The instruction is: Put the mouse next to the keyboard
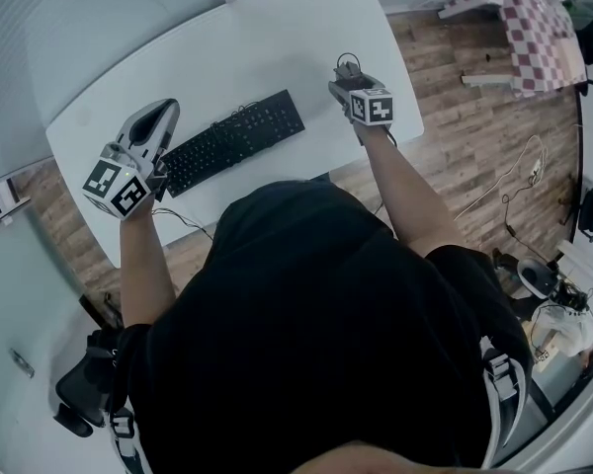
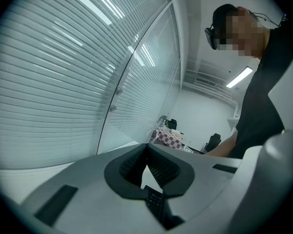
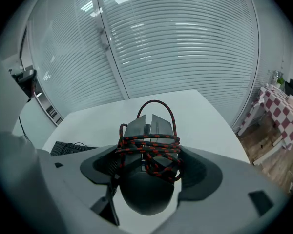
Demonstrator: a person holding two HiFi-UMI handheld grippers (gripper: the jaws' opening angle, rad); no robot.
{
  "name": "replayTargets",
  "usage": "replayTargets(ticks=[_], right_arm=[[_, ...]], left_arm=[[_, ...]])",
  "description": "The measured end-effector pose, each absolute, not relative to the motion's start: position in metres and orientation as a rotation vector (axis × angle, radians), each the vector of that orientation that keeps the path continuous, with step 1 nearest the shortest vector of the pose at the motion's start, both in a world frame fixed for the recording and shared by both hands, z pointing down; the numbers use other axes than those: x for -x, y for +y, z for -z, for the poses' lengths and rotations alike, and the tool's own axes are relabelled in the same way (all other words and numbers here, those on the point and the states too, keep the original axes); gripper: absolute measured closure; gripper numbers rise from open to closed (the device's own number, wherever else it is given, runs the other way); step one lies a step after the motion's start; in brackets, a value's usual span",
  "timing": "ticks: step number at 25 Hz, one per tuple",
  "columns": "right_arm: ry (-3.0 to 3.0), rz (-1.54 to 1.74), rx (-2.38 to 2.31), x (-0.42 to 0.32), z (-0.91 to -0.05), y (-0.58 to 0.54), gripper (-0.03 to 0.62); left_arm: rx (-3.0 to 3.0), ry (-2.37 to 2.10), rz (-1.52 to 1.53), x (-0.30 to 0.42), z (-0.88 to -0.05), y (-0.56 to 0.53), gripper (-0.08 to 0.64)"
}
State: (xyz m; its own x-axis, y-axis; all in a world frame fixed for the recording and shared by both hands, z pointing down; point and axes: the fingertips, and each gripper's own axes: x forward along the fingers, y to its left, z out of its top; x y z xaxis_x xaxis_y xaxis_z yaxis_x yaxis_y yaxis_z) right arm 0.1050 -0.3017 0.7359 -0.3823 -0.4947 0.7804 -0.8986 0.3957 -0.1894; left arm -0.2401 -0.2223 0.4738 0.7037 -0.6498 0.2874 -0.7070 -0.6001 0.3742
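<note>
A black keyboard (image 1: pixel 235 141) lies slanted on the white table (image 1: pixel 227 57), near its front edge. My right gripper (image 1: pixel 354 79) hovers over the table's right end, to the right of the keyboard, and is shut on a dark mouse (image 3: pixel 146 191). A red-and-black braided cable (image 3: pixel 151 147) is wound round the mouse. In the right gripper view the keyboard (image 3: pixel 71 148) shows at the left, apart from the mouse. My left gripper (image 1: pixel 156 126) is at the keyboard's left end, tilted upward, jaws shut and holding nothing (image 2: pixel 147 150). A bit of the keyboard (image 2: pixel 156 203) shows below its pads.
A glass wall with blinds (image 3: pixel 176 43) runs behind the table. A table with a checked cloth (image 1: pixel 539 33) stands on the wooden floor to the right. The keyboard's cord (image 1: pixel 178 217) hangs over the front edge. A black chair (image 1: pixel 79 388) is at my lower left.
</note>
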Motion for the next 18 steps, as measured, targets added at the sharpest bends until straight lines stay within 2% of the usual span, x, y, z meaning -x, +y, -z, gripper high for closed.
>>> replayTargets(ticks=[18], right_arm=[[-1.894, -0.869, -1.098, -0.102, -0.796, -0.289, 0.193]], left_arm=[[-2.426, -1.044, -0.185, 0.24, -0.481, -0.233, 0.537]])
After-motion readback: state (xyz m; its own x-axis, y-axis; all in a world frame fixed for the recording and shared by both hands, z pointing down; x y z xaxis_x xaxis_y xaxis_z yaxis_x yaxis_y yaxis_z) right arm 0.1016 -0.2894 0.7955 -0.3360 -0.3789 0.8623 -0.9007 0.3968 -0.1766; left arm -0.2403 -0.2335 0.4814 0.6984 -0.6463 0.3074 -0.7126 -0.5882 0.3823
